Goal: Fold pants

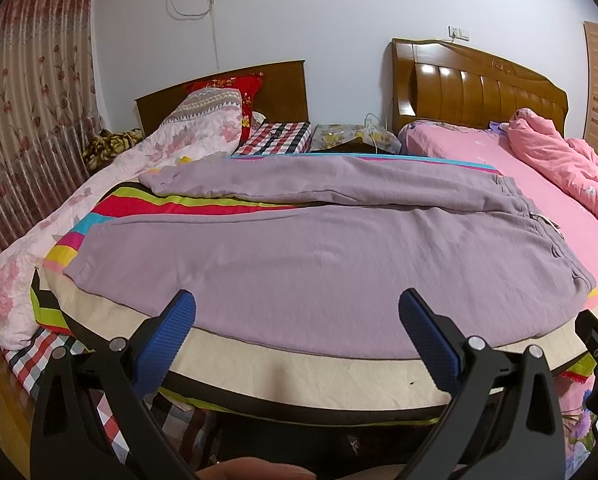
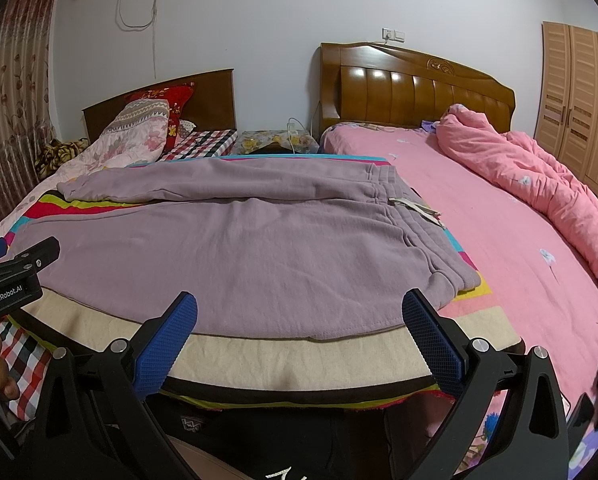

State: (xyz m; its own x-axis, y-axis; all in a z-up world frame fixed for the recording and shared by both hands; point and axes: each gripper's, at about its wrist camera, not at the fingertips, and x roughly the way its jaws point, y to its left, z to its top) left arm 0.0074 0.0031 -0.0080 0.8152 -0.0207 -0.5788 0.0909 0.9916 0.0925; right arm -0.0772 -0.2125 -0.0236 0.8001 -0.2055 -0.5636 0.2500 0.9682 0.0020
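Mauve sweatpants (image 1: 299, 248) (image 2: 235, 248) lie spread flat across a striped blanket (image 1: 203, 204) on the near bed, waistband to the right, both legs running left and slightly apart. A paper tag (image 2: 413, 206) sticks out at the waistband. My left gripper (image 1: 297, 308) hovers open at the near edge of the lower leg, holding nothing. My right gripper (image 2: 299, 308) is open too, over the near hem by the hip and waistband corner. In the right wrist view the left gripper shows as a black body at the left edge.
The blanket's cream border (image 2: 283, 356) hangs over the bed's front edge. A floral quilt (image 1: 39, 240) is piled left, a pink duvet (image 2: 539, 176) on the pink bed right. Between the wooden headboards (image 1: 479, 88) stands a nightstand (image 2: 275, 142). A wardrobe (image 2: 579, 112) is far right.
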